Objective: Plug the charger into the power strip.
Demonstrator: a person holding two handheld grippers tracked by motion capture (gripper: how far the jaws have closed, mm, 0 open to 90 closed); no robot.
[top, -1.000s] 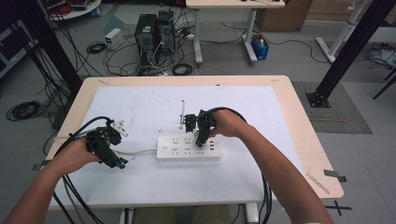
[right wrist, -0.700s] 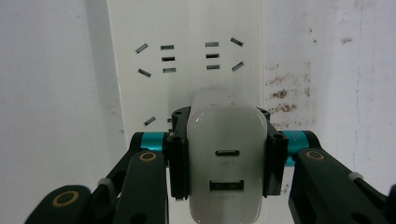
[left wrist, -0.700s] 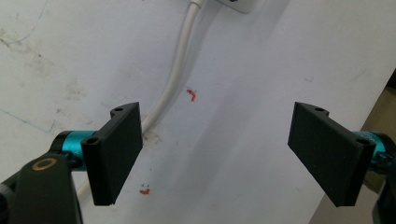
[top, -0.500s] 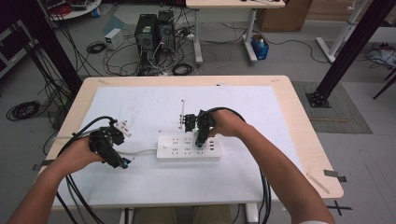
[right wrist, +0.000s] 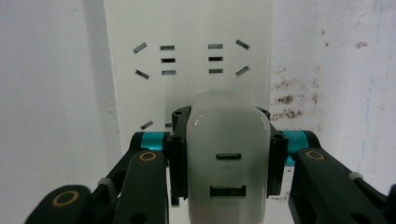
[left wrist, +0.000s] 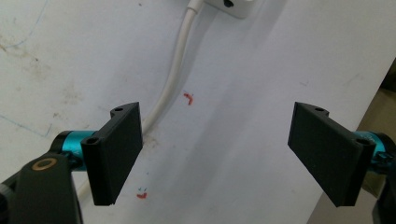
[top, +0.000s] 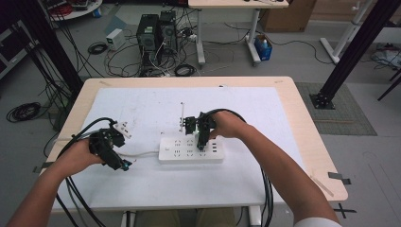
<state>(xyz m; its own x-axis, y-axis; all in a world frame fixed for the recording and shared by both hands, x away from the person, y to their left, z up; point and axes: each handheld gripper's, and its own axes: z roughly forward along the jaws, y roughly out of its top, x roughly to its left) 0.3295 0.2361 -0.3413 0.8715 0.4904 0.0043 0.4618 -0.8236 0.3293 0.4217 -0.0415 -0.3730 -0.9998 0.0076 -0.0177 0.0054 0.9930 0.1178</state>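
Observation:
A white power strip (top: 179, 152) lies at the middle of the white-covered table (top: 246, 109), its cord (top: 142, 154) running left. My right gripper (top: 202, 141) stands over the strip, shut on a white USB charger (right wrist: 228, 154). In the right gripper view the charger sits between the pads of the right gripper (right wrist: 228, 156), just above the strip's socket holes (right wrist: 187, 58). My left gripper (top: 113, 153) rests at the table's left, open, beside the cord. In the left gripper view the left gripper (left wrist: 219, 149) spans bare table, with the cord (left wrist: 173, 79) passing its left pad.
A small white plug (top: 123, 127) lies behind the left hand. A thin grey stick (top: 182, 111) lies behind the strip. Black cables trail off the table's front at both sides. On the floor beyond the far edge stand computer towers (top: 153, 30) amid loose cables.

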